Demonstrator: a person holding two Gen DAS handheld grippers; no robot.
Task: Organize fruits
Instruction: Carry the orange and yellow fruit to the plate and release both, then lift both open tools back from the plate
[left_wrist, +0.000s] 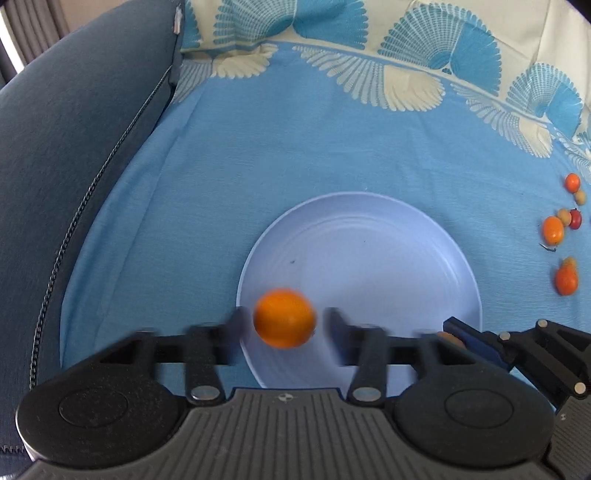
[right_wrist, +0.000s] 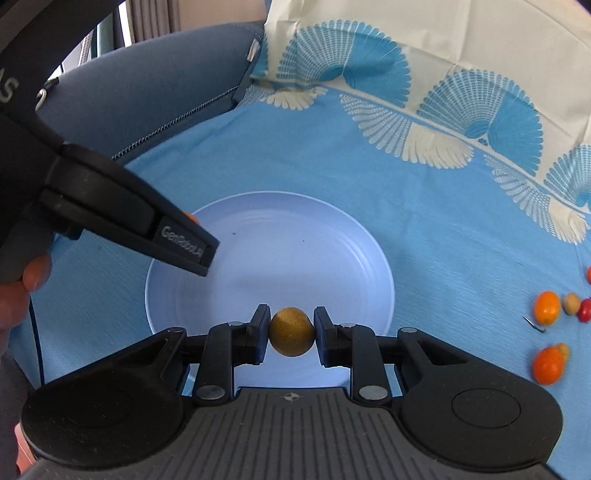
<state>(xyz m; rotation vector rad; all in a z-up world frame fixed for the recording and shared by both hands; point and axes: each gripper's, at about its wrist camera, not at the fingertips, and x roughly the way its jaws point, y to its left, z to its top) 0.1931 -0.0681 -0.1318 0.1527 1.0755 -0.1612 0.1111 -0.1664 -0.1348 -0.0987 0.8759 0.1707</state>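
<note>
Orange fruit (left_wrist: 285, 318), smooth, round, light: lies free between the spread left claw (left_wrist: 284, 325); right claw (right_wrist: 291, 332) clenches a firm brown fruit (right_wrist: 291, 331) across its middle, over the plate (right_wrist: 332, 236).

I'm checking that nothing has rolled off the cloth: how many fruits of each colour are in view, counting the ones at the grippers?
Orange fruits: 4
Tan-brown fruits: 4, one of them half hidden behind an orange one
Red fruit: 1
Total: 9
</note>
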